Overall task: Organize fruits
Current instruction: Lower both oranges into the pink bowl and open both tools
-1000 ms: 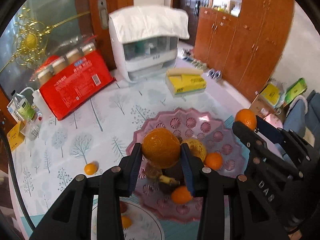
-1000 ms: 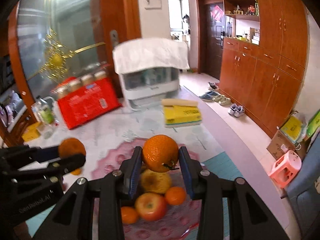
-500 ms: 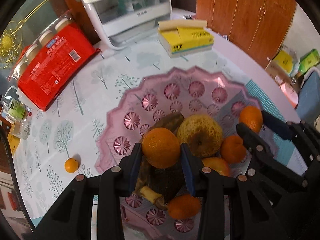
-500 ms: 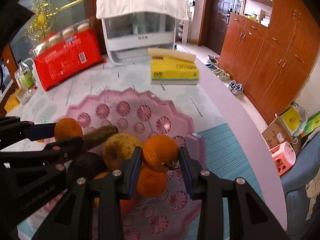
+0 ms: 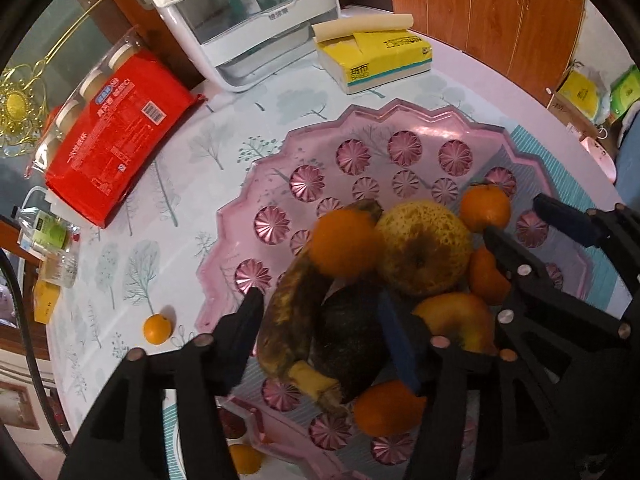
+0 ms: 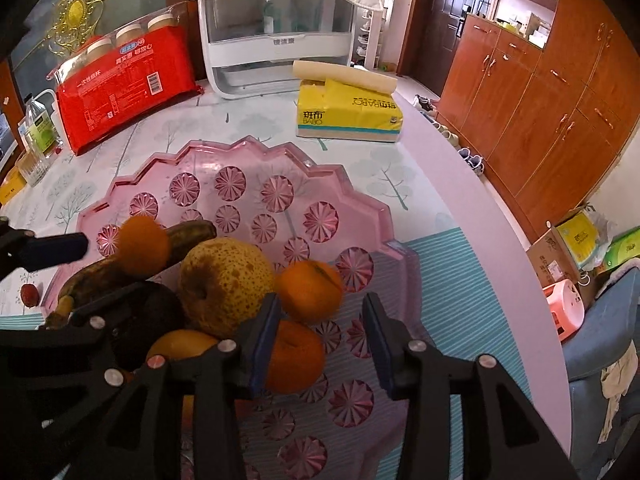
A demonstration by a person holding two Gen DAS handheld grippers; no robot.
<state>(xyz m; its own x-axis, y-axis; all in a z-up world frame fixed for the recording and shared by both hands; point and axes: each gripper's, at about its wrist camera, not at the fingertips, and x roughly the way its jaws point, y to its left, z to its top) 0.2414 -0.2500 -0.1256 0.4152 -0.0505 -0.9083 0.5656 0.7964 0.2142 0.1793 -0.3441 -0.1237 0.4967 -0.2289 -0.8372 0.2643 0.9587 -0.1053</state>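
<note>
Ahead of the jaws: pink tray point(image 5: 496, 136) with rosette pattern; orange tangerines point(image 6: 310, 290); brown-speckled yellow pear point(image 6: 224, 280).

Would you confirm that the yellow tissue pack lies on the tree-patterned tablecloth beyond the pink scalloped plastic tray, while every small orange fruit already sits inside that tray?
Not quite. One small orange fruit lies outside the pink scalloped plastic tray, on the tree-patterned tablecloth beside the tray's rim, as the left wrist view shows. The rest holds: the yellow tissue pack does lie on that tablecloth beyond the tray.

Red cup pack point(image 6: 120, 92), yellow tissue pack point(image 6: 348, 114) (opened), white appliance point(image 6: 280, 40)
</note>
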